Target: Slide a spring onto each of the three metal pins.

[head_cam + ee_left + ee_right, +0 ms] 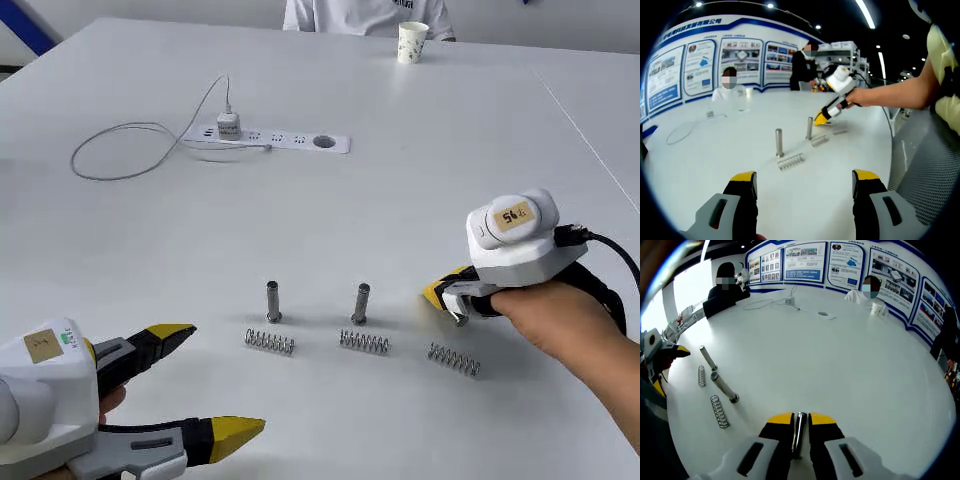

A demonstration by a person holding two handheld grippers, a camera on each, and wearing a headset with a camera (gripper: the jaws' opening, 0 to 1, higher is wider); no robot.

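Right gripper clamped third pin, seemingly standing it at right; left gripper gaped idle. Next: grab spring.

White table across the frame, white power strip upper left of centre, white charger plugged into it, pale cable looping toward the left edge, patterned paper cup near the top, person in white at the top edge.

White bench, silver-grey metal pins, silvery springs, yellow-tipped black fingers, white power strip, green-speckled white paper cup.
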